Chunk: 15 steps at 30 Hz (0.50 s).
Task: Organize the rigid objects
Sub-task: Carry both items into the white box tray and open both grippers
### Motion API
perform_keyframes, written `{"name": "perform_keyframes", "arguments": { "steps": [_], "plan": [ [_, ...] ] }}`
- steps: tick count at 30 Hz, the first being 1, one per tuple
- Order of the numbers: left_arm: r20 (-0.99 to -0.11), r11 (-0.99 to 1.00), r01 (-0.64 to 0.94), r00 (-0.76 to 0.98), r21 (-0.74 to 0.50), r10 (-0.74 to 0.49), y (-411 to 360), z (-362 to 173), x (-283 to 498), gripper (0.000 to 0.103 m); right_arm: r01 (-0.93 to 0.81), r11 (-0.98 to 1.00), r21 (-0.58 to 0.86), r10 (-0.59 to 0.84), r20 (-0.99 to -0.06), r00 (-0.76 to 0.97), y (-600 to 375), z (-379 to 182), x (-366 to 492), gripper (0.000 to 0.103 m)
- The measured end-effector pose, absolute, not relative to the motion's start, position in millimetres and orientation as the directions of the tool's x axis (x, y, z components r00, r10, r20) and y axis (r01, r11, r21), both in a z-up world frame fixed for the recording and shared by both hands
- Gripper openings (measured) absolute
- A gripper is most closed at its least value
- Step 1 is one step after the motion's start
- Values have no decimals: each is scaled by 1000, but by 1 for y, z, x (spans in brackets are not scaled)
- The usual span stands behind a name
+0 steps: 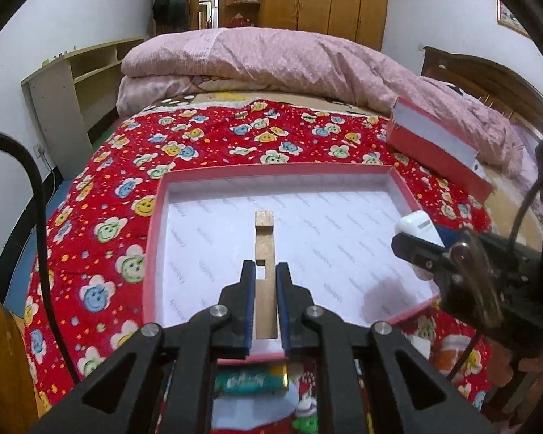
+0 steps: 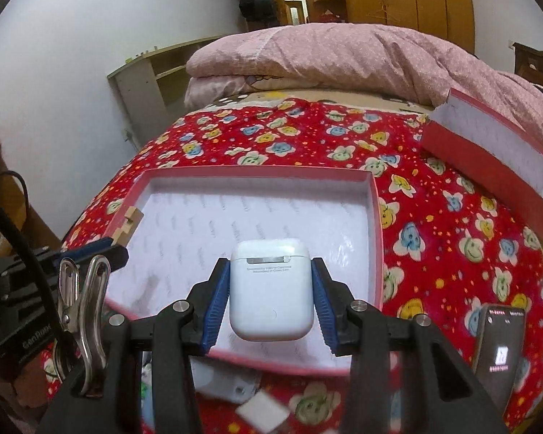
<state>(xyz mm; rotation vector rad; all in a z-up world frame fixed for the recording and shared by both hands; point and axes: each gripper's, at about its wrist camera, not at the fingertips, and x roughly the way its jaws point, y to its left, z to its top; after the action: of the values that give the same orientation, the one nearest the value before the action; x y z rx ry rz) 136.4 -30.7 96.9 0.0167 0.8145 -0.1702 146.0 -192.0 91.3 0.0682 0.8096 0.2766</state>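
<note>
Bed: open tray, red lid, phone.

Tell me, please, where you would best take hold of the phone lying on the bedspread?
By its two long edges, I would say, coming from above: the phone lies flat, screen up, on the bedspread, so only its narrow sides offer the tongs opposing faces.

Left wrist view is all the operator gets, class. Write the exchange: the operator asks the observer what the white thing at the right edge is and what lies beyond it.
Operator: What is that white thing in the right gripper?
Observer: A white earbud case, hinge side facing the camera, clamped between the blue pads.
Operator: Is it over the tray?
Observer: Yes, above the near part of the pink-rimmed tray.
Operator: Anything right of the tray, near me?
Observer: A dark phone with a lit screen lies on the red blanket.
</note>
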Motion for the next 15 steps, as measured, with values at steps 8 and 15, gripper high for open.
{"name": "perform_keyframes", "arguments": {
  "steps": [8, 15],
  "plan": [
    [-754, 989, 140, 645, -43, -124, -41, 77, 169, 12, -209, 961, 180, 274, -718, 640, -196, 75, 174, 45],
    [-773, 990, 134, 625, -30, -108, -47, 61, 186, 12, -204, 962, 184, 272, -743, 612, -196, 58, 187, 45]
  ]
}}
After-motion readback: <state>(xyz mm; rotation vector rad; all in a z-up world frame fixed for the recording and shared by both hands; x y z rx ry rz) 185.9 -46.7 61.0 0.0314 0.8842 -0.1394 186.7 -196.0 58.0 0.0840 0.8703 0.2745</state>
